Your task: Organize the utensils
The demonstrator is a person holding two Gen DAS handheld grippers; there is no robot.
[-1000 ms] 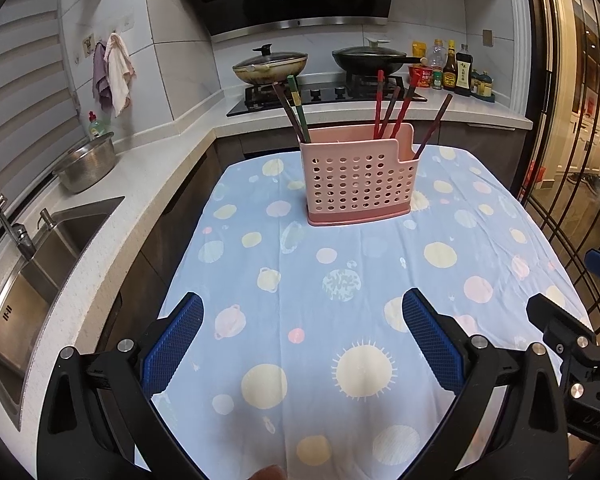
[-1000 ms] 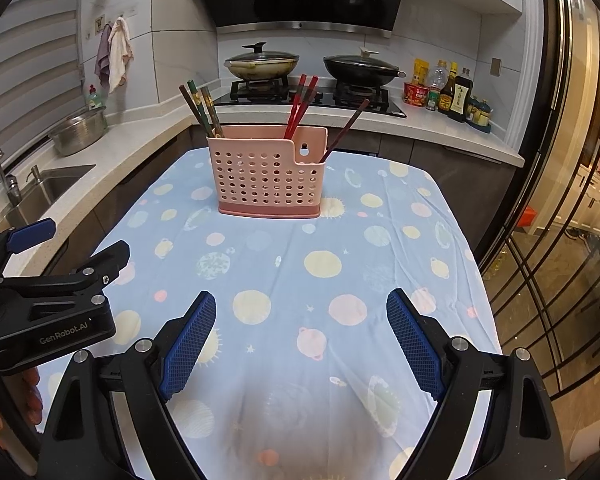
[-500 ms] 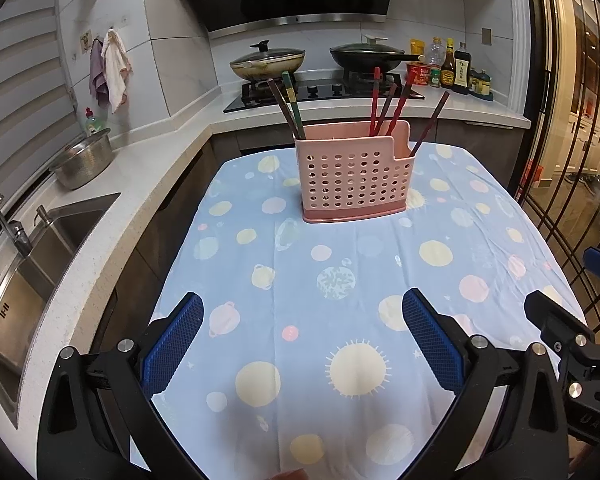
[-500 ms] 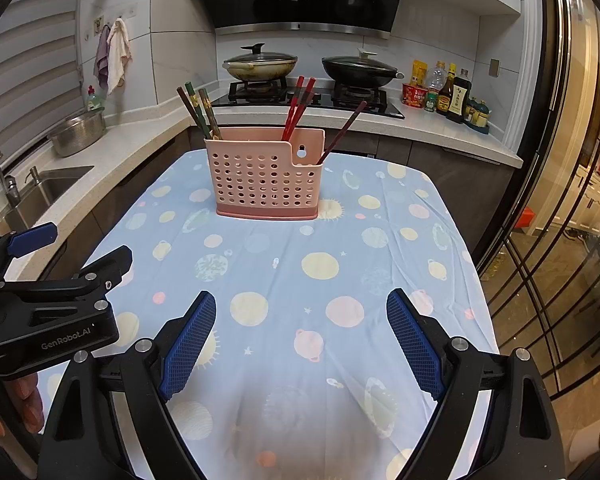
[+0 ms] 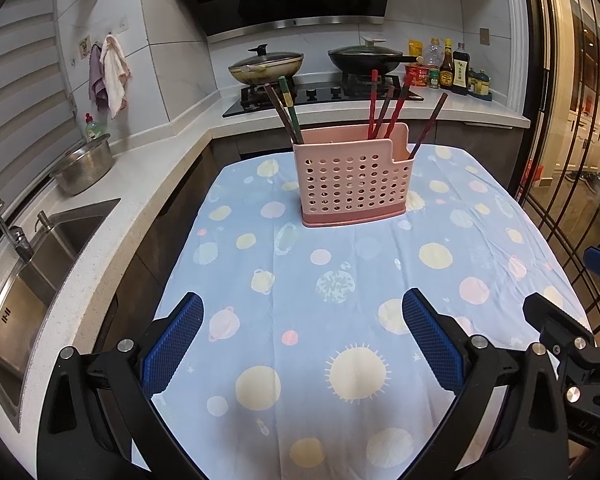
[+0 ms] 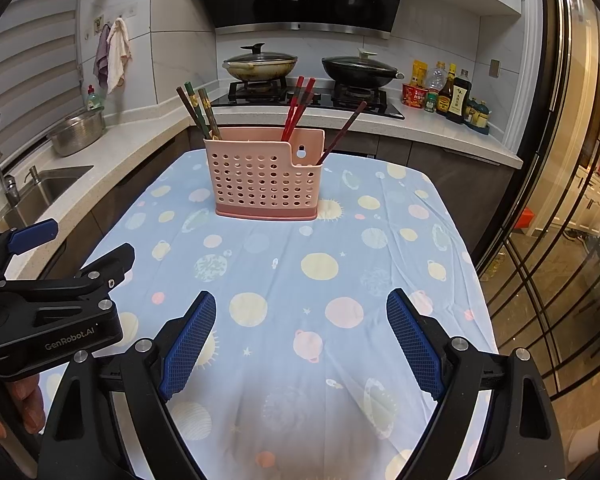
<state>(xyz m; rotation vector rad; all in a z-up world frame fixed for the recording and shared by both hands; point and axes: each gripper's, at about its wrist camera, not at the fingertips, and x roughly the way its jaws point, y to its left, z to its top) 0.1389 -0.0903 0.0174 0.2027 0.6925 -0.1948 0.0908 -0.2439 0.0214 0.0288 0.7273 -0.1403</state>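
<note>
A pink perforated utensil holder [image 5: 352, 178] [image 6: 265, 176] stands at the far end of the table. Dark and green chopsticks [image 5: 286, 110] [image 6: 198, 110] lean in its left end. Red chopsticks [image 5: 382, 106] [image 6: 298, 108] stand near the middle, and one dark red chopstick [image 5: 428, 126] [image 6: 342, 132] leans in the lower right compartment. My left gripper [image 5: 300, 336] is open and empty above the near tablecloth. My right gripper [image 6: 300, 332] is open and empty too, beside the left one [image 6: 48, 312].
The table wears a blue cloth with planet prints [image 5: 340, 280]. A sink [image 5: 24, 280] and steel bowl [image 5: 84, 162] lie on the left counter. A stove with two pans [image 6: 312, 66] and sauce bottles [image 6: 448, 92] are behind. Glass doors [image 6: 560, 240] stand right.
Both grippers have drawn back slightly from the holder and stay open. Nothing on the table has moved.
</note>
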